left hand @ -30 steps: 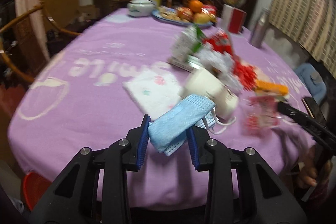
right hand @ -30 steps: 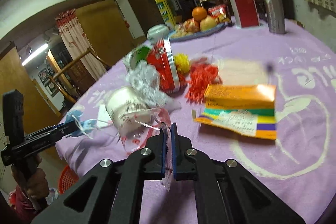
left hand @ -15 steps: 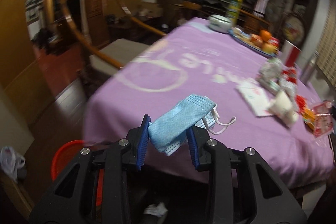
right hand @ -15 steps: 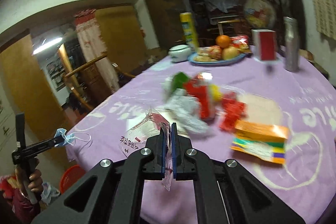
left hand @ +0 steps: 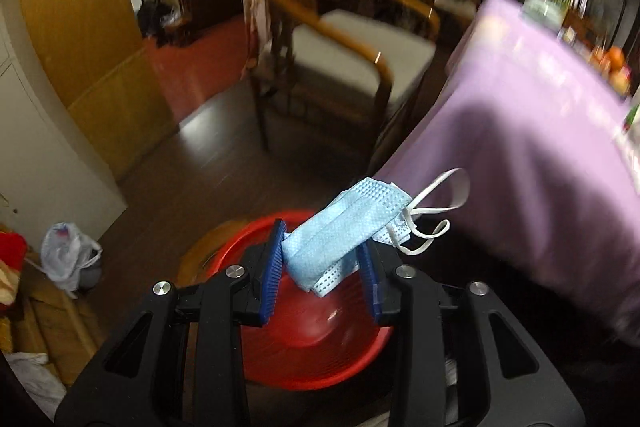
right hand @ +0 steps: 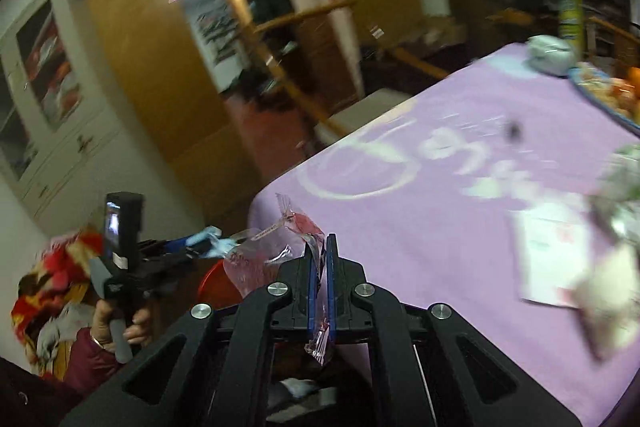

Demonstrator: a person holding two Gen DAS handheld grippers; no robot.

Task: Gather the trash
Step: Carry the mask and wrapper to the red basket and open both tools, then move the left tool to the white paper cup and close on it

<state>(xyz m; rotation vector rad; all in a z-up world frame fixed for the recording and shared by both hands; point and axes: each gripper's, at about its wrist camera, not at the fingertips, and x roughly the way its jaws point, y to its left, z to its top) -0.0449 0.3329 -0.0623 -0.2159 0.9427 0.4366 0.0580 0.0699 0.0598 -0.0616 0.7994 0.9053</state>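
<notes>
My left gripper (left hand: 320,267) is shut on a crumpled blue face mask (left hand: 344,231) with white ear loops, held above a red basin (left hand: 308,343) on the floor. My right gripper (right hand: 319,263) is shut on a clear plastic wrapper (right hand: 276,247) with red print, at the near edge of the purple table (right hand: 440,227). In the right wrist view the left gripper (right hand: 188,247) with the mask shows at the left, over the red basin (right hand: 212,283).
A wooden chair (left hand: 352,59) with a grey seat stands beside the table (left hand: 520,155). A white plastic bag (left hand: 68,255) lies on the floor at left. More wrappers and paper (right hand: 560,259), a fruit plate (right hand: 608,95) and a yellow can (right hand: 568,11) are on the table.
My left gripper has swung left and down off the table with the mask, now above the red basin. My right gripper has followed leftward with the wrapper to the table's edge.
</notes>
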